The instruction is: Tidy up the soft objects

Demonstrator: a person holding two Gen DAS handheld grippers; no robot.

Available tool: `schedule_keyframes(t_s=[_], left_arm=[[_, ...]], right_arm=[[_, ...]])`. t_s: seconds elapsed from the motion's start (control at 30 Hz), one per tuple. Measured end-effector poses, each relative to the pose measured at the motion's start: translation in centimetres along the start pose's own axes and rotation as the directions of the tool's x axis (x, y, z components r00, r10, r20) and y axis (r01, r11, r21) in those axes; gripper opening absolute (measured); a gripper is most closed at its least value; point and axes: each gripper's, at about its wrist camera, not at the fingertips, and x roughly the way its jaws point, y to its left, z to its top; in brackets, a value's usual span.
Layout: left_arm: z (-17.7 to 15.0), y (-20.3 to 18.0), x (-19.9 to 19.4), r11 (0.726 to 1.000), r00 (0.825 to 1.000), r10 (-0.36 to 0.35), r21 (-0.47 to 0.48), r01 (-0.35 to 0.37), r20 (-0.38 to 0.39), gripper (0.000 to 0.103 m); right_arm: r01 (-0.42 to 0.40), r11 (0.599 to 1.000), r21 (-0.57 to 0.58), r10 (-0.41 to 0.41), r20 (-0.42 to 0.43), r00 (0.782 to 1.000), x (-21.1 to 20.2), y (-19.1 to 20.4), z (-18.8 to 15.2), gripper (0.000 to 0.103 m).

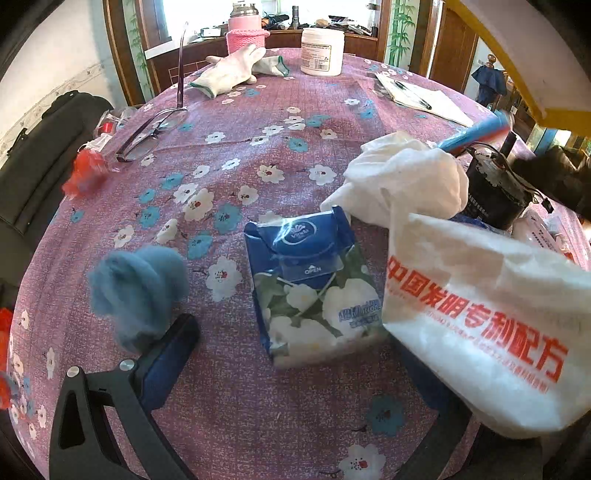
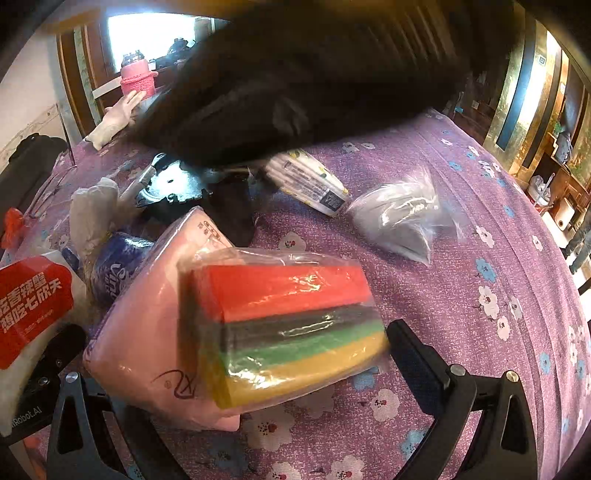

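Note:
My left gripper [image 1: 295, 343] is open, low over the table. A blue tissue pack [image 1: 314, 288] with white flowers lies flat between its fingers, apart from the left finger [image 1: 173, 354]. A white bag [image 1: 480, 325] with red characters covers the right finger. A blue fluff ball [image 1: 136, 291] sits to the left. My right gripper [image 2: 258, 354] is open and wide. Between its fingers sits a wrapped stack of coloured sponges [image 2: 288, 325] on a pink pack [image 2: 140, 339]. The right finger [image 2: 413, 354] touches the wrap; the left one is hidden.
White gloves [image 1: 232, 70], a pink knitted bottle [image 1: 245, 33] and a white jar [image 1: 321, 51] stand at the far edge. Glasses [image 1: 155, 129], papers [image 1: 417, 96], a white cloth [image 1: 406, 177], a silver bag [image 2: 402, 218] and a printed pack [image 2: 306, 184] lie about. A dark blurred sleeve [image 2: 314, 74] crosses above.

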Motion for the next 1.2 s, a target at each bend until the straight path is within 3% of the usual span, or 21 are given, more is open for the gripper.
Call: schedule_keyframes(t_s=[1.2], left_arm=[[-0.24, -0.16, -0.11, 1.000, 1.000, 0.001, 0.001, -0.001, 0.000, 0.103]], right_arm=[[0.000, 1.000, 0.000, 0.000, 0.000, 1.000, 0.11, -0.04, -0.03, 0.102]])
